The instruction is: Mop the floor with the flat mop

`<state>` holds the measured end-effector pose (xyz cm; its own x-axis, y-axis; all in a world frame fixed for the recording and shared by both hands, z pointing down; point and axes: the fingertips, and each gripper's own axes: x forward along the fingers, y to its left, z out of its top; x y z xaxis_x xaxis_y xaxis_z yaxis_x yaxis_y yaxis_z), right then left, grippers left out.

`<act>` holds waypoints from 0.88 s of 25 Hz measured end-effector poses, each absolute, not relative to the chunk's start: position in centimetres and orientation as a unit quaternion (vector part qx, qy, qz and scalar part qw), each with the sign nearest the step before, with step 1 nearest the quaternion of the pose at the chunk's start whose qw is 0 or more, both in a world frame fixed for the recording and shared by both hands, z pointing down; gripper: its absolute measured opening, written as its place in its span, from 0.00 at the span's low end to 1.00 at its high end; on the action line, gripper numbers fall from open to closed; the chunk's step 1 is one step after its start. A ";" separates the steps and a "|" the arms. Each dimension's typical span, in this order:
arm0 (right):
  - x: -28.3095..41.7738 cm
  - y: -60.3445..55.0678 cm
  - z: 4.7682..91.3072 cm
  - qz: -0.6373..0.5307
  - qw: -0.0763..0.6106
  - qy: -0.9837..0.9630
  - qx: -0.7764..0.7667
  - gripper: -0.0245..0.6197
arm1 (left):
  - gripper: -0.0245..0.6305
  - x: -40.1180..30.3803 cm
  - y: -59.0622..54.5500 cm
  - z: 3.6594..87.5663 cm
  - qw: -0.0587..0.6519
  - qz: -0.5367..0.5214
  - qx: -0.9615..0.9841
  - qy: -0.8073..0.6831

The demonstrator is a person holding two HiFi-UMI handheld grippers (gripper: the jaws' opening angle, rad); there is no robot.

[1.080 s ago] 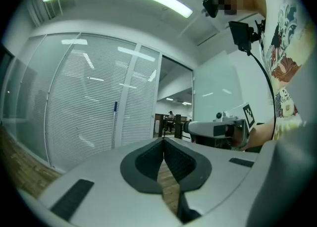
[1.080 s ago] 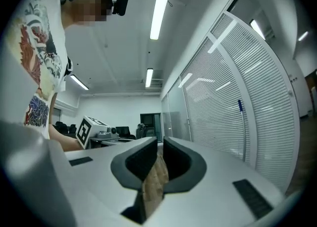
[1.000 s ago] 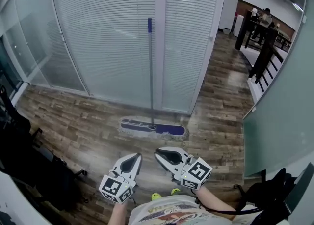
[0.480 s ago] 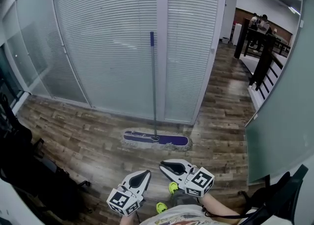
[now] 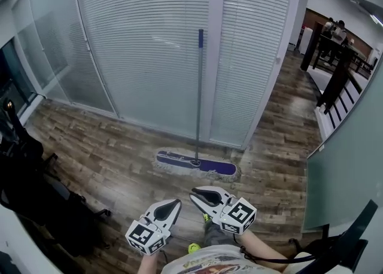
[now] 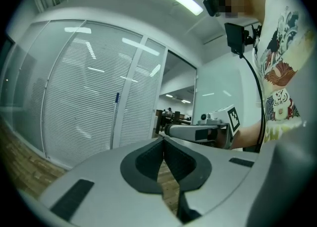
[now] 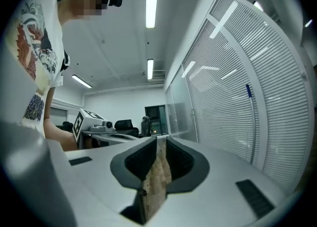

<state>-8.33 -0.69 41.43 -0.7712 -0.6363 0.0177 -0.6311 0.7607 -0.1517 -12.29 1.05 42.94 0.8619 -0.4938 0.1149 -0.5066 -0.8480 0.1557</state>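
The flat mop [image 5: 197,105] leans against the white post [image 5: 215,39] of the blinded glass wall. Its handle runs nearly upright along the post's left edge, and its blue head [image 5: 194,164] lies flat on the wood floor [image 5: 108,153] at the post's foot. The left gripper [image 5: 173,203] and right gripper [image 5: 195,194] sit on the post's near side, well apart from it, each with jaws closed together on nothing. The right one lines up almost directly with the handle and looks slightly nearer, so it probably reaches ahead first.

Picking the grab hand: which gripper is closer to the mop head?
The right gripper: its tips reach further forward toward the mop head; the left gripper sits further back. Both shut, empty.
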 end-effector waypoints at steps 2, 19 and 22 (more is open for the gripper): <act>-7.2 -3.4 41.1 -0.070 0.025 0.937 -0.341 0.11 | 0.05 -11.3 -1.2 42.9 0.090 0.043 0.960 -0.261; 7.1 -28.2 42.2 -0.096 0.052 0.934 -0.339 0.11 | 0.05 3.1 -25.9 44.2 0.091 0.089 0.960 -0.251; 8.5 -31.5 42.1 -0.094 0.051 0.934 -0.340 0.12 | 0.05 4.6 -29.2 44.2 0.090 0.088 0.959 -0.254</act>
<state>8.51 -31.51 42.12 -0.7639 -0.6445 -0.0321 -0.6252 0.7516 -0.2106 4.57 -29.22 44.17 0.8553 -0.4713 0.2154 -0.5031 -0.8547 0.1277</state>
